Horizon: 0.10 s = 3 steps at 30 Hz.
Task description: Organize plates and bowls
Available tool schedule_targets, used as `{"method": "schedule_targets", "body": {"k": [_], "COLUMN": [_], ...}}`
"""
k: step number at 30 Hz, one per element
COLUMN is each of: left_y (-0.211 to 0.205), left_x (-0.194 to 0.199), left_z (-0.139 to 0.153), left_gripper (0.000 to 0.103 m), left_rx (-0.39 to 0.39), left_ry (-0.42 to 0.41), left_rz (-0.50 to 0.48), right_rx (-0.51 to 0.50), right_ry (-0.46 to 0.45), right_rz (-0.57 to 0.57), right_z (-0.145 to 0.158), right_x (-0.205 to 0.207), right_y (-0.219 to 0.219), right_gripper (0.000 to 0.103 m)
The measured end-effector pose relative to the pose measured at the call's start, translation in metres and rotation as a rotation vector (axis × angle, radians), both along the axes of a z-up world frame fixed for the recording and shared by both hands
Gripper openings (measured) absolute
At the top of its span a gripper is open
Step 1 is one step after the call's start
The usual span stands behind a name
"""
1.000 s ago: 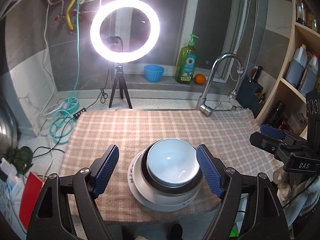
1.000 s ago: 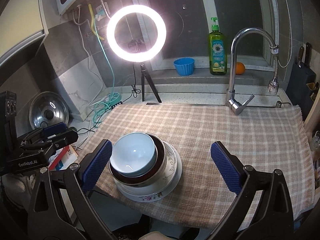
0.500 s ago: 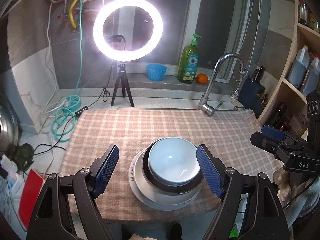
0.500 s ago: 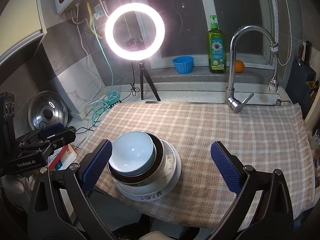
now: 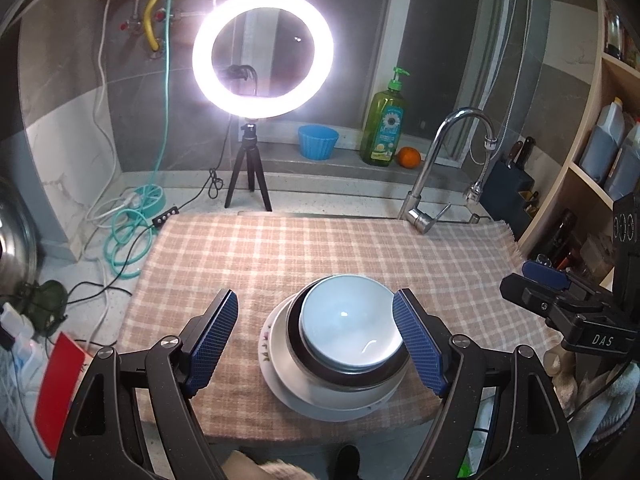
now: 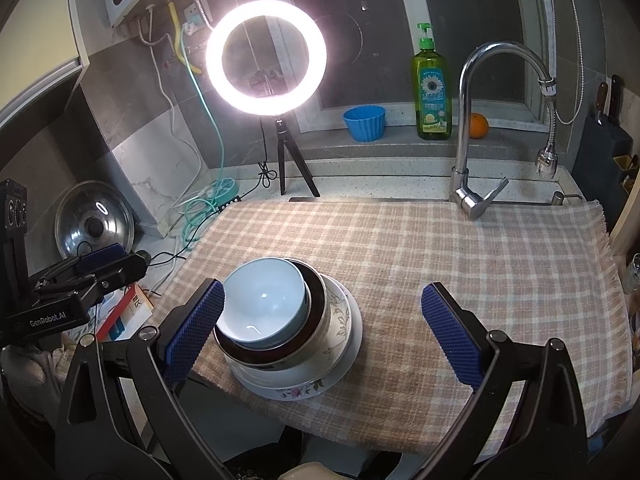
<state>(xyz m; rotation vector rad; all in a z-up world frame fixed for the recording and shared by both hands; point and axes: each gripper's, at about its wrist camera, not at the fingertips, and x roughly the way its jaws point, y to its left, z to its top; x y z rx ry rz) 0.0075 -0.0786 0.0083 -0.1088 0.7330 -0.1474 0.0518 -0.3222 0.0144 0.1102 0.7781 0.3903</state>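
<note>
On the checked cloth (image 6: pixel 460 264) at six o'clock, bowls nest on the plate (image 6: pixel 316 390), seemingly stacked; left gripper (image 5: pixel 316 340) and right gripper (image 6: pixel 322 330) gape, empty.

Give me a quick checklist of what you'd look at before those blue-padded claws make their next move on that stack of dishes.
1. Left gripper open: ok, jaws spread wide.
2. Right gripper open: ok, holds nothing.
3. Stack nested: ok, pale blue bowl sits in the dark-rimmed bowl on the floral plate.
4. Stack on the checked cloth: ok, though near its front edge.
5. Left gripper lined up: ok, its pads flank the stack.
6. Bowls clean: cannot tell.
</note>
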Motion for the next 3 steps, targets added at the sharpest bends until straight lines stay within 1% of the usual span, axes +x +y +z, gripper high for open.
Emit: {"method": "schedule_targets", "body": {"k": [3], "left_y": [-0.0004], "left_x": [0.0019], "left_z": [-0.002], "left_gripper": [0.08], "left_rx": [0.011], "left_ry": [-0.006], "left_rz": [0.0], "right_rx": [0.003], "right_ry": [0.014], "right_rz": [-0.003], "right_z": [-0.0037], "right_x": [0.0033], "right_y": [0.0011], "right_gripper": [0.101]}}
